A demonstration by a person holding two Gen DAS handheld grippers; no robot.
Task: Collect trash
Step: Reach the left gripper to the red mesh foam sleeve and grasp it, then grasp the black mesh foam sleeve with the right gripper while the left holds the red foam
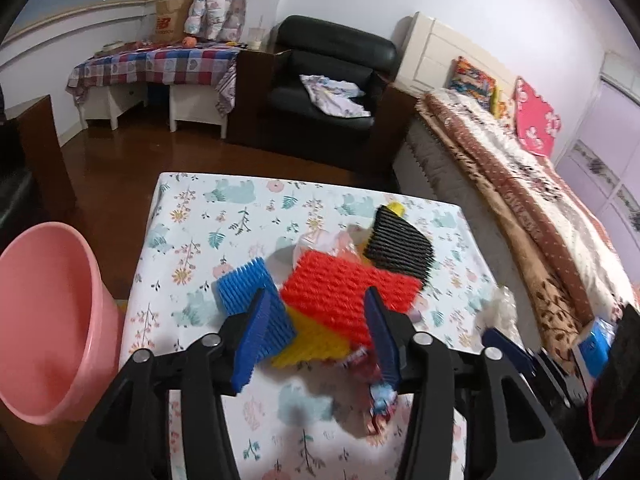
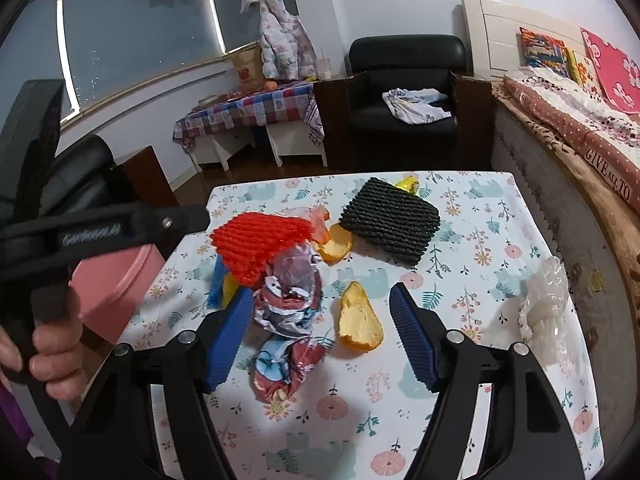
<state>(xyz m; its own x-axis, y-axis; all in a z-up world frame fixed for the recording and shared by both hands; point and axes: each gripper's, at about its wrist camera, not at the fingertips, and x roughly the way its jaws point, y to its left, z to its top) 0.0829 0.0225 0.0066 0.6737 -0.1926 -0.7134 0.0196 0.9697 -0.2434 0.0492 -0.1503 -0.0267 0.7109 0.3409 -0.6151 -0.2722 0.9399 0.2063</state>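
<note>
While the trash lay scattered on the flower-print table [image 2: 460, 360], both grippers stood over it with nothing grasped, so the step in hand was judged to be selection and approach, not yet carrying. The left gripper [image 1: 316, 320] had its fingers released and spread wide; a stack of foam nets, red [image 1: 344, 296], blue [image 1: 244, 284] and yellow [image 1: 316, 340], lay below and between them, though whether a pad touched the stack could not be told. The right gripper [image 2: 324, 332] was also released, with a crumpled wrapper [image 2: 288, 308] and a piece of orange peel [image 2: 358, 320] lying between its fingers, neither pressed. A black foam net [image 2: 390, 220] lay further back on the table, a second peel [image 2: 336, 246] beside it, and a clear plastic wad [image 2: 546, 304] near the right edge. The pink tub [image 1: 48, 320] stood off the table's left side and was judged to be the receptacle.

The next move called for each gripper to descend until its pads bracketed one item, close firmly enough to hold light, springy material, then lift and travel left to the tub. The foam stack could separate under a shallow grip.
</note>
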